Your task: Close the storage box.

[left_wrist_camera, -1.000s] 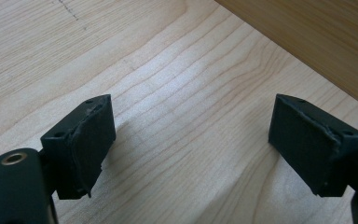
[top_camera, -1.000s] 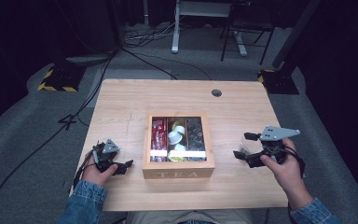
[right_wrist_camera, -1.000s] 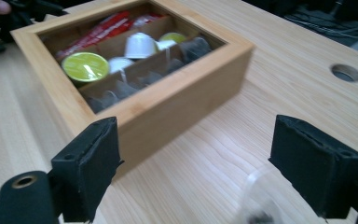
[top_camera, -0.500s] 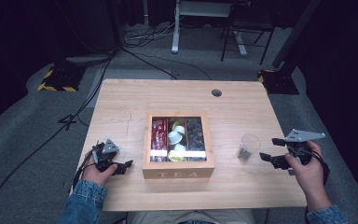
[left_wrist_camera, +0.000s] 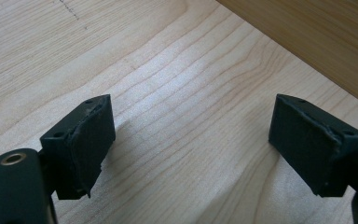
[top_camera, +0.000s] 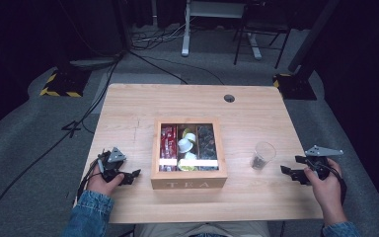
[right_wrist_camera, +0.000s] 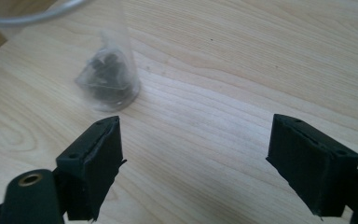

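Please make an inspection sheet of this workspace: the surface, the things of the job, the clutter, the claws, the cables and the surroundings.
Surface: light wooden table, with a round cable hole near its far edge.
Job's things: clear plastic cup standing upright with a dark tea bag at its bottom; open wooden box marked TEA, its compartments filled with packets and pods.
Clutter: nothing seen.
Claws: left claw open, empty, close to the box's left side; right claw open, empty, right of the cup and apart from it.
Cables: black cables on the floor, left of the table and behind it.
Surroundings: grey carpet, dark background, black-and-yellow striped base, chair legs.
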Demonstrator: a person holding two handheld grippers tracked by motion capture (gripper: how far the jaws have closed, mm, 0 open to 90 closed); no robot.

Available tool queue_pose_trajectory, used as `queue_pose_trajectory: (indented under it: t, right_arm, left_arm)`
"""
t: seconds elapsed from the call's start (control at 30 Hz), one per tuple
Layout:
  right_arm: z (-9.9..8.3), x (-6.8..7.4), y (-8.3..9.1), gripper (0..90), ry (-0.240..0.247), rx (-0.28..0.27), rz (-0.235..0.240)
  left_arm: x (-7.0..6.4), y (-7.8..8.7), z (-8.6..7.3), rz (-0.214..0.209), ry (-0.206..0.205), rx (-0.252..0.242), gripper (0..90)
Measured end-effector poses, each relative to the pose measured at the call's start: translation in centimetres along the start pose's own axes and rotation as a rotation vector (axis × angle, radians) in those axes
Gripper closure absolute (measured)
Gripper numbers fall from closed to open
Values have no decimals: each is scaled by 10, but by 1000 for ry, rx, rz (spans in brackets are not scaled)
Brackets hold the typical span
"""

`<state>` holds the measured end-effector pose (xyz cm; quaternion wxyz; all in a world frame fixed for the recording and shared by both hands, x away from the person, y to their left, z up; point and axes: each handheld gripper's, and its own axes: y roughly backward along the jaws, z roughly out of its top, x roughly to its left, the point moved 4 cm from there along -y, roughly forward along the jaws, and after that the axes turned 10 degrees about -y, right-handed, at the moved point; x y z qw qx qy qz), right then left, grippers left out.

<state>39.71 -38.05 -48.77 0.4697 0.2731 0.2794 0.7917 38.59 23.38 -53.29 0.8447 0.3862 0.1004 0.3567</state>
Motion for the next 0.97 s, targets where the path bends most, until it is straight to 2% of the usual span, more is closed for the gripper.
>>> queue_pose_trajectory:
  t: [0.13, 0.43, 0.63, 0.73, 0.97]
  right_arm:
    - [-6, -4, -9, 178, -17, -19, -30]
    - [-22, -4, -29, 169, -13, 12, -9]
    - [-25, -3, -32, 156, 16, -6, -28]
    - [-27, -3, -34, 139, 22, -36, -47]
    - [-27, -2, -34, 137, 22, -37, -48]
  left_arm:
    - [0, 0, 0, 0, 0, 1, 148]
    - [0, 0, 0, 0, 0, 0, 148]
    - [0, 0, 0, -1, 2, 0, 146]
    - [0, 0, 0, -1, 2, 0, 146]
    - [0, 0, 0, 5, 4, 2, 146]
